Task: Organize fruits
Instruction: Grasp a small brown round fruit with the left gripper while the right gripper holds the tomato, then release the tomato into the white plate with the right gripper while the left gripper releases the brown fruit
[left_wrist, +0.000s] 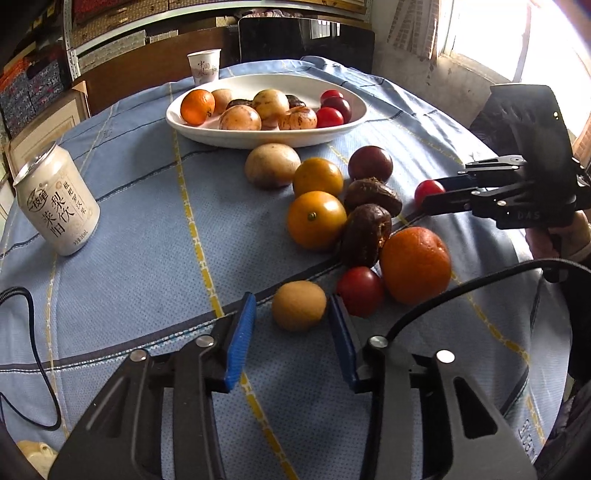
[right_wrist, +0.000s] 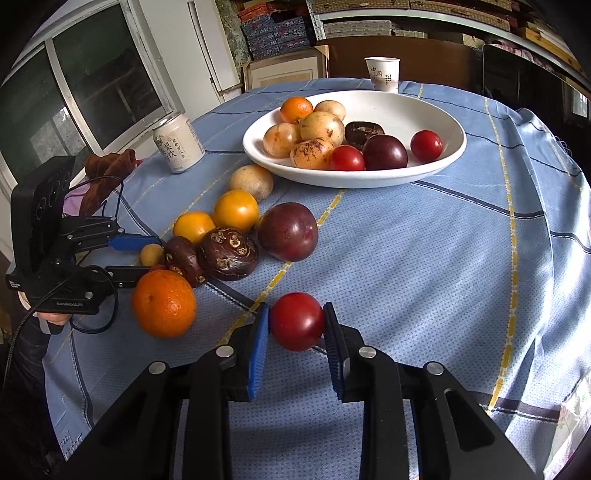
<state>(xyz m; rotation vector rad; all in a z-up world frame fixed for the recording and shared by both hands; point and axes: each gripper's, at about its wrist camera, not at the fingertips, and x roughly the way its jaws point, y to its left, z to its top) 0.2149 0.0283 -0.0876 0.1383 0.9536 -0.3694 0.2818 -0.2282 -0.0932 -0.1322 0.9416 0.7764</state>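
Fruit is held two ways: a red tomato (right_wrist: 296, 321) is squeezed between the right gripper's (right_wrist: 295, 326) fingers, while a small tan round fruit (left_wrist: 299, 305) sits loose, untouched, between the left gripper's (left_wrist: 291, 314) narrow fingers.

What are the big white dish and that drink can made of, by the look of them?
Dish: probably glazed ceramic, going by its glossy white surface and thick smooth rim, though it could be melamine. Can: thin metal, likely aluminium, with a silvery pull-tab top and a matte cream printed body.

bowl (right_wrist: 436, 170) behind loose fruit row (right_wrist: 236, 210) | can (right_wrist: 179, 144) left | cup (right_wrist: 383, 74) behind bowl
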